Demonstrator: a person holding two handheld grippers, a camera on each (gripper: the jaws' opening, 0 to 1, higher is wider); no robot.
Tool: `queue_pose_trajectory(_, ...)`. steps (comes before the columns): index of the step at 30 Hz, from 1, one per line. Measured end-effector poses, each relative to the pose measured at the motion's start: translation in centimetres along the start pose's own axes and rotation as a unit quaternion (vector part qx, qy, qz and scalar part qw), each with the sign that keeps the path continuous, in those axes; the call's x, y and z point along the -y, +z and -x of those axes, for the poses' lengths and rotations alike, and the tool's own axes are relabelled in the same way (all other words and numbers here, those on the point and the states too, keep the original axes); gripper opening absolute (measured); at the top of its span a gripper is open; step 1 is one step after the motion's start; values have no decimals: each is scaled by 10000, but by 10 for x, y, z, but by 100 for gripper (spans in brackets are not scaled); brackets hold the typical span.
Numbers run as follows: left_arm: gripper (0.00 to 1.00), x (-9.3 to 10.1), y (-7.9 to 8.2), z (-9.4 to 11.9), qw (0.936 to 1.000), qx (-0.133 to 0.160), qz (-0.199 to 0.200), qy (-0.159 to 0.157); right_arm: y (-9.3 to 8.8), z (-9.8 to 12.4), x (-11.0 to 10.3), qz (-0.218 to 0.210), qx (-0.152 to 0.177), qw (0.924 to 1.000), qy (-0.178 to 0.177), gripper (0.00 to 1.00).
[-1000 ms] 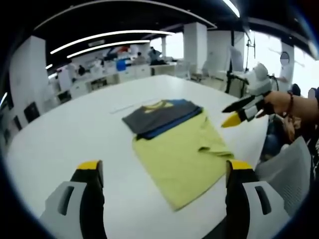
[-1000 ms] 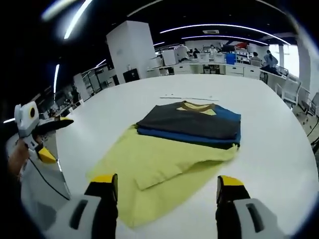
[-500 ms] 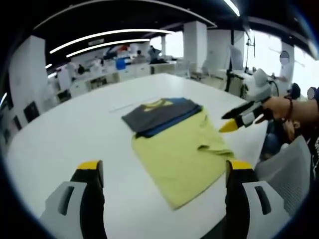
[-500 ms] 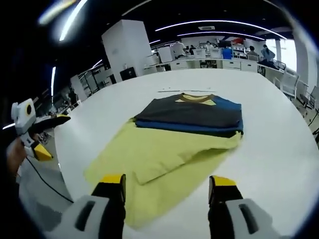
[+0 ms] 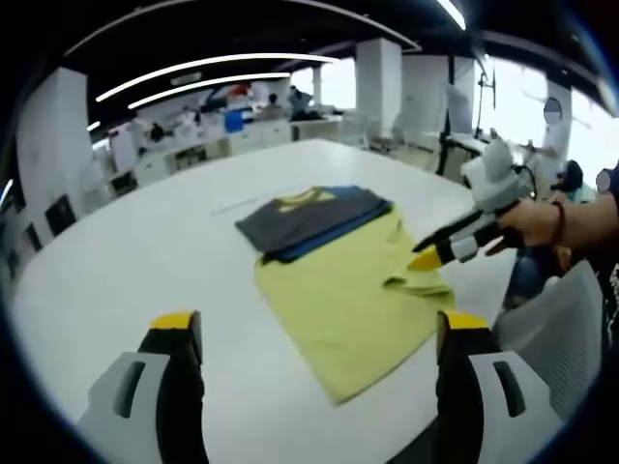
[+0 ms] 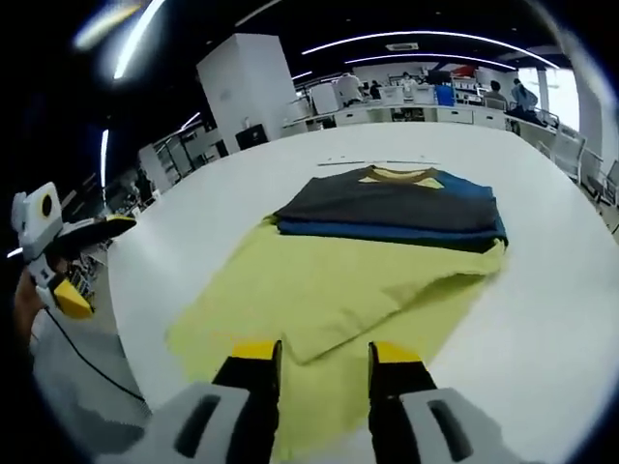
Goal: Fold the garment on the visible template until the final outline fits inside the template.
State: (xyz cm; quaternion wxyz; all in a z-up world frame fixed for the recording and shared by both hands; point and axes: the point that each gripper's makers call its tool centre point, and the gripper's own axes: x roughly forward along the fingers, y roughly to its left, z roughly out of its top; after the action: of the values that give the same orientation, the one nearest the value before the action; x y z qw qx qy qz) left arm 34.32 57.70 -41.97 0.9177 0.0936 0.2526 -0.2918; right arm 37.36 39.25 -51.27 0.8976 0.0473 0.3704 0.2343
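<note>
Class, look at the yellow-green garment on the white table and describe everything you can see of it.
The yellow-green garment looks like soft thin fabric, lying flat and partly folded on the white table. One flap is doubled over its middle, leaving a raised edge. Its far end tucks under a stack of dark grey and blue folded clothes. The right tongs hover close over its near edge; contact is unclear.

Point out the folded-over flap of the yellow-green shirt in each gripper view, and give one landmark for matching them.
Left gripper view: the flap lies right of centre on the yellow-green shirt, just below the right gripper.
Right gripper view: the flap lies low at centre, just ahead of the right gripper.
Shared landmark: the dark grey and blue panel with its yellow collar.
</note>
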Motion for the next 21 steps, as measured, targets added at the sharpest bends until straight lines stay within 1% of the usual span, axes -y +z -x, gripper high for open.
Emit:
queue_pose_trajectory(4, 97, 0, -2, 0, 10000, -38, 1, -6, -5, -9, -1, -131, -125, 9998, -56, 25)
queue_pose_trajectory(9, 96, -1, -5, 1, 10000, -60, 27, -3, -8, -14, -2, -113, -203, 9997, -90, 18)
queue_pose_trajectory(12, 96, -3, -6, 2, 10000, -80, 38, -5, -9, -15, -2, -193, -234, 9995, -88, 16)
queue_pose_trajectory(15, 95, -4, -8, 1, 9999, -93, 49, -6, -13, -19, -1, -324, -333, 9988, -174, 14)
queue_pose_trajectory(19, 94, -5, -7, 1, 9999, -72, 75, 2, -12, -20, -1, -427, -298, 9983, -251, 9)
queue_pose_trajectory(21, 94, -5, -8, 1, 9999, -89, 64, -7, -12, -21, 0, -554, -293, 9975, -333, 7)
